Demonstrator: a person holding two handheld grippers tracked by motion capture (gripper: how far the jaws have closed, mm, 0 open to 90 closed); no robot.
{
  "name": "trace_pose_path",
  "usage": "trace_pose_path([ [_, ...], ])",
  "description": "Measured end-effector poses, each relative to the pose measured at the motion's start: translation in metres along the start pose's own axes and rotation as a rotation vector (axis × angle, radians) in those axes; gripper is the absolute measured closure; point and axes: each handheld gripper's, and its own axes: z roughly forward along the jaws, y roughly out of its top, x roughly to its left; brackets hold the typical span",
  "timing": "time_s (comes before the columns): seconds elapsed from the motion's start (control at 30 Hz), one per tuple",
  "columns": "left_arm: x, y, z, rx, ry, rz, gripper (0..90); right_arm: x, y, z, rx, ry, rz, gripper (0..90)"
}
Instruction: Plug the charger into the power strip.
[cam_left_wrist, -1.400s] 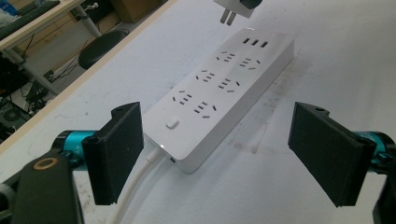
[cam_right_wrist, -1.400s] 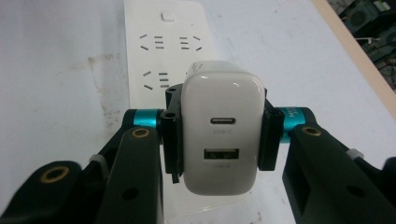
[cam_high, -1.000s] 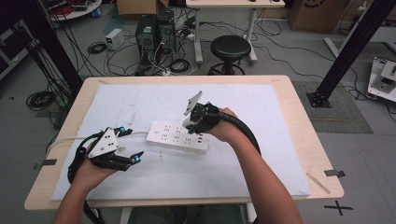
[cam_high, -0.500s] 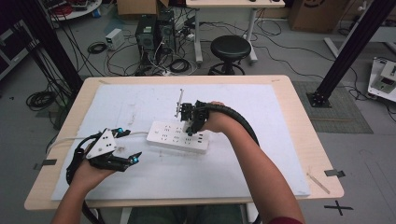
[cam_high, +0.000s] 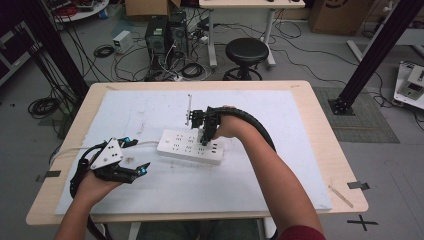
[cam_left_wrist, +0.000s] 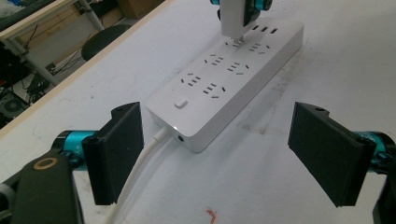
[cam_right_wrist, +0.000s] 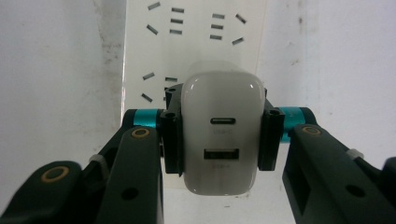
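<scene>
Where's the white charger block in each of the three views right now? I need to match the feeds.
High view: charger mid-table, in the right gripper above the power strip.
Left gripper view: charger at top centre, prongs at the power strip.
Right gripper view: charger centre, clamped between the jaws.
Shared landmark: the power strip.

Charger: white rounded plastic USB charger block (cam_right_wrist: 221, 133), two ports on its end face, an oval one above a rectangular one; clamped between the pads of the right hand-held gripper (cam_high: 204, 131), standing upright with its prongs at the sockets.
Power strip: long white plastic power strip (cam_left_wrist: 229, 74) with rows of sockets, a switch near one end and a white cord (cam_left_wrist: 135, 177); lies flat on the table (cam_high: 300, 150), directly under the right hand-held gripper and just ahead of the wide-apart jaws of the left hand-held gripper (cam_high: 131, 156).
</scene>
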Motion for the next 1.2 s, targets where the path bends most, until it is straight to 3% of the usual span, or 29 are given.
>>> trace_pose_path([
  [0.3,0.001,-0.002,0.0,-0.003,0.0,-0.003,18.1,-0.005,0.005,0.005,0.015,0.033,0.032,63.2],
  [0.4,0.002,-0.001,0.002,-0.002,-0.001,-0.002,18.1,-0.005,0.01,0.006,0.038,0.039,0.047,63.3],
  [0.47,0.001,-0.001,0.002,-0.006,0.001,-0.001,18.1,-0.004,0.015,0.015,0.083,0.033,0.054,63.4],
  [0.5,0.001,-0.001,0.002,-0.006,0.001,-0.001,18.1,-0.005,0.016,0.015,0.08,0.04,0.073,63.4],
  [0.77,0.001,-0.002,0.001,-0.002,0.0,-0.005,18.1,-0.007,0.013,0.015,0.067,0.049,0.075,63.4],
  [0.8,0.001,-0.002,0.002,-0.004,0.001,-0.008,18.1,-0.006,0.013,0.015,0.064,0.051,0.092,63.3],
  [1.2,0.002,-0.001,0.005,0.002,-0.005,-0.002,18.1,-0.008,0.013,0.016,0.064,0.06,0.079,63.6],
])
